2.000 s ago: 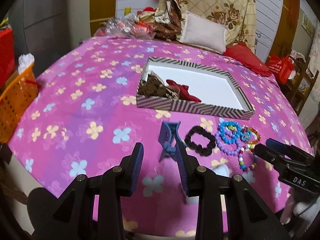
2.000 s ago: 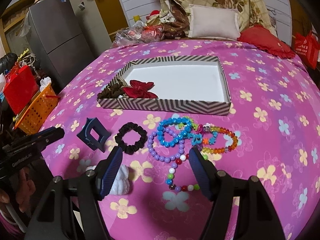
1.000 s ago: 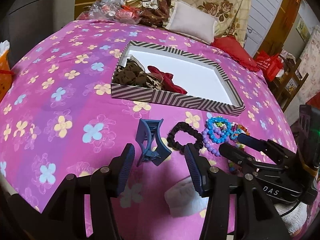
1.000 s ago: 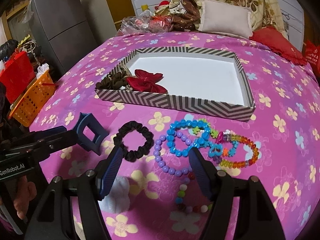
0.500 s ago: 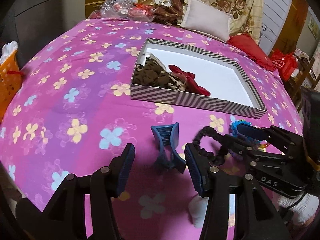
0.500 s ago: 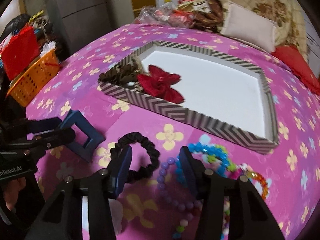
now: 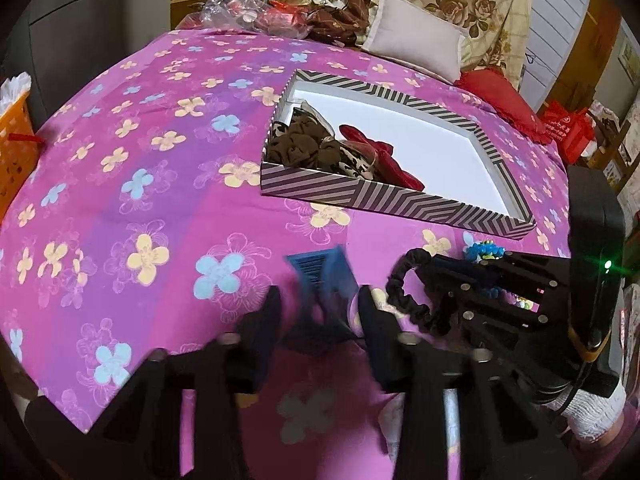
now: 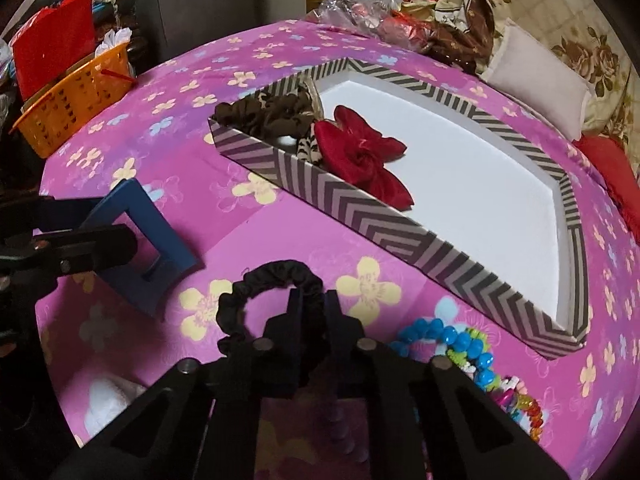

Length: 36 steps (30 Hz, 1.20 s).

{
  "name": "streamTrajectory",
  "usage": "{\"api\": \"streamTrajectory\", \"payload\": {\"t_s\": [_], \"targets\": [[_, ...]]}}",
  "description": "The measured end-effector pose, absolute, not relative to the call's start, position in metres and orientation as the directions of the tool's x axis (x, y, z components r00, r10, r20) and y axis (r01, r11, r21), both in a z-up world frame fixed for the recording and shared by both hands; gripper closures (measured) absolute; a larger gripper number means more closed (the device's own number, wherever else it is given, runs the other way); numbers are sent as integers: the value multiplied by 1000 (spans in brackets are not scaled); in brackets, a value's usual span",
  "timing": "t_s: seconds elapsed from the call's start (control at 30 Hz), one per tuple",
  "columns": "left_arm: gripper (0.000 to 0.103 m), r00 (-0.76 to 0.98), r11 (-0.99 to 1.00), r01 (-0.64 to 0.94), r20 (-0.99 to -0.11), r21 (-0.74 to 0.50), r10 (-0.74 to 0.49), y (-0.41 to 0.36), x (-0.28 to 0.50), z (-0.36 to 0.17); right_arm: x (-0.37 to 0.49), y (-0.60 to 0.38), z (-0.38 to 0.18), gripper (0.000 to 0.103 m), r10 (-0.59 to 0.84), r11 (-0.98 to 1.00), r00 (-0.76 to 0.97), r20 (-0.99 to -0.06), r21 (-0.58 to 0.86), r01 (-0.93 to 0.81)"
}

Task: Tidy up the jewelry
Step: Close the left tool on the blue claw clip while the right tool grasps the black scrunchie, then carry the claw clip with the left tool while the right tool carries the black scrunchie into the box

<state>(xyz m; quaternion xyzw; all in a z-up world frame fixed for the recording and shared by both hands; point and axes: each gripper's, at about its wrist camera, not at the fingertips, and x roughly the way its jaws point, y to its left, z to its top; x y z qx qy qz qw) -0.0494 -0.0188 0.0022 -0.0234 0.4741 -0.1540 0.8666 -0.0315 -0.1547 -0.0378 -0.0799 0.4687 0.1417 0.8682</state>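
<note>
A striped box [image 7: 384, 196] [image 8: 360, 216] on the pink flowered bedspread holds brown scrunchies [image 7: 296, 144] [image 8: 264, 116] and a red bow [image 7: 384, 160] [image 8: 364, 152]. My right gripper [image 8: 312, 300] is shut on a black scrunchie [image 8: 264, 280], also seen in the left wrist view [image 7: 404, 296]. My left gripper [image 7: 318, 312] is open around a blue claw clip [image 7: 320, 276] [image 8: 140, 240] that lies on the bedspread. Blue and coloured bead bracelets [image 8: 452, 340] lie right of the scrunchie.
An orange basket [image 8: 76, 96] stands at the bed's left edge. Pillows [image 7: 416, 40] and plastic-wrapped items [image 7: 248, 4] lie at the far end. A white cloth [image 8: 108, 400] lies near the front edge.
My right gripper closed on the black scrunchie and lifted its edge. My left gripper moved forward so that its fingers straddle the blue claw clip.
</note>
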Motion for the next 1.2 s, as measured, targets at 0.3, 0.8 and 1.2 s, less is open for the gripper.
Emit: {"api": "streamTrajectory", "payload": {"t_s": [0.3, 0.8, 1.2], "targets": [[67, 548, 942, 265, -772, -204, -322, -18, -51, 19, -39, -177, -6, 94, 231, 960, 576, -784, 86, -267], [67, 628, 956, 266, -730, -123, -269, -21, -41, 46, -41, -192, 25, 94, 232, 967, 634, -738, 104, -232], [67, 675, 963, 256, -697, -85, -241, -26, -24, 64, -34, -198, 42, 94, 219, 971, 662, -717, 94, -219]]}}
